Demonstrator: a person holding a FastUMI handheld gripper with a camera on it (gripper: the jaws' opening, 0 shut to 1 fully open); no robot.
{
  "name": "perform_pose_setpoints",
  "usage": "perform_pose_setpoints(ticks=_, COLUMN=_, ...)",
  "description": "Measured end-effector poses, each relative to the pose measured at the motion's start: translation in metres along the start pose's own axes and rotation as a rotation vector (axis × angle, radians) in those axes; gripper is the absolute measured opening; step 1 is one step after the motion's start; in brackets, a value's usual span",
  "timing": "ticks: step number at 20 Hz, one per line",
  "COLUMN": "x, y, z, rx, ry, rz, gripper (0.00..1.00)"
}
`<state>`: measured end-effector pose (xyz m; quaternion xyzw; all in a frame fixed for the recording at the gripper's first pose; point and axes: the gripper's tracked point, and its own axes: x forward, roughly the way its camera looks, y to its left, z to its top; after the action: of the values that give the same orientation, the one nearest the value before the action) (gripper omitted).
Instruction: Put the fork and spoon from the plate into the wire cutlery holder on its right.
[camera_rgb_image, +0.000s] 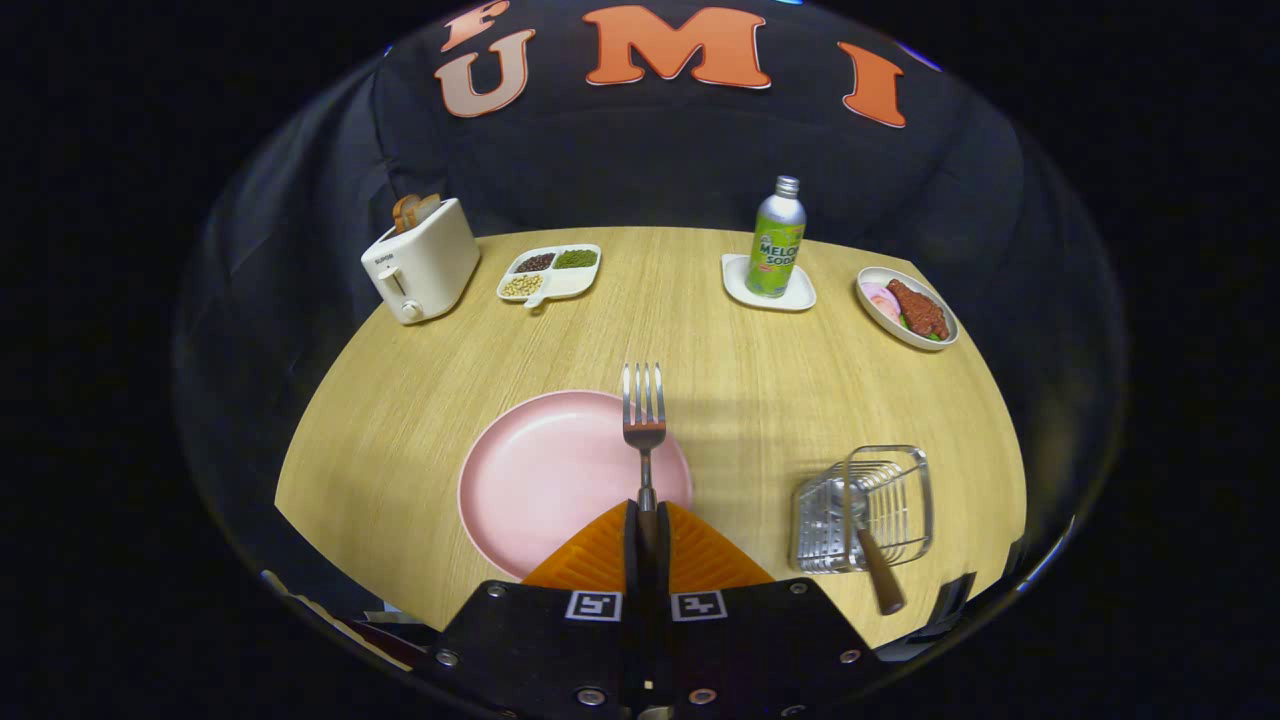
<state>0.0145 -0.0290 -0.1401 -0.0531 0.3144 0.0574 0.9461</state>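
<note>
Wood-grain worktop (420, 440) below, the tool (648, 530) is clamped on the fork (645, 420) handle, prongs pointing straight ahead above the pink plate (550, 480). Right of it stands the wire holder (880, 500), spoon (870, 550) already inside.

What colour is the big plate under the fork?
Pale pink, plain with no pattern. The plate shows best in the gripper view, just ahead of the tool holding the fork.
</note>
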Motion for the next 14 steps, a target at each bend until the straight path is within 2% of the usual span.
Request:
perform_pose_setpoints(ticks=8, x=-0.033, y=-0.077, z=-0.002, rx=-0.03, ry=0.092, rz=-0.093, gripper=0.04)
perform_pose_setpoints(ticks=14, x=-0.044, y=-0.103, z=-0.017, rx=-0.033, ry=0.187, rz=-0.124, gripper=0.04)
